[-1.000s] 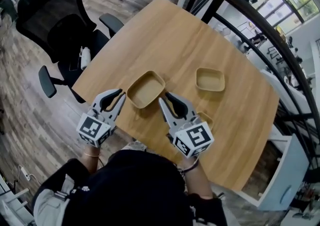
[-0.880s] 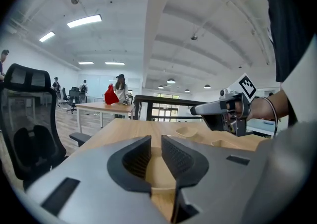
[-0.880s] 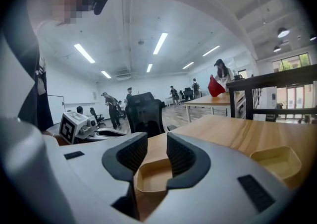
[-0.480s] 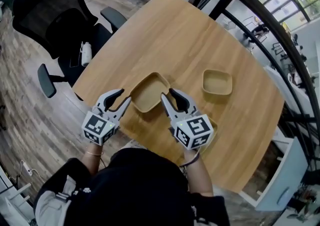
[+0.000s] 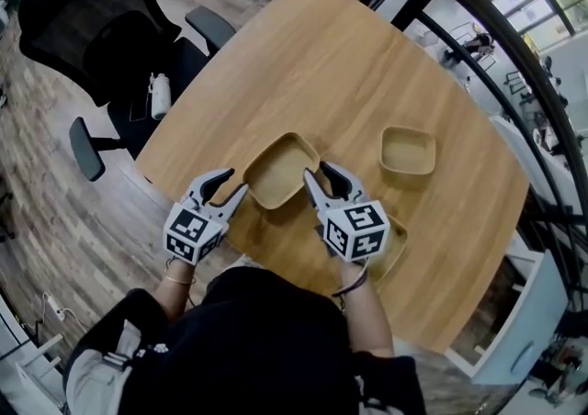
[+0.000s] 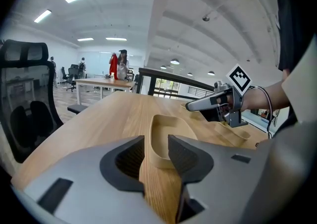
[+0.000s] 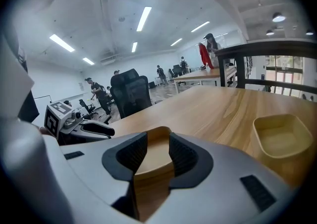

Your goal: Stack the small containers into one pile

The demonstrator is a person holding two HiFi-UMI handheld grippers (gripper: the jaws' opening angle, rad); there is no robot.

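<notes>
1. The table carries three containers. Its near edge runs just under both grippers, and wide open wood lies beyond them.
2. A chair stands off the left corner, and a railing crosses above the right side.
3. The middle container lies between the two grippers. The left gripper is just beside its left rim and the right gripper is at its right rim.
4. Both have just been opening. The jaws stand apart and grasp nothing; the rim shows in each gap.
5. The second container sits apart to the right.
6. The third container is half hidden under the right gripper.
</notes>
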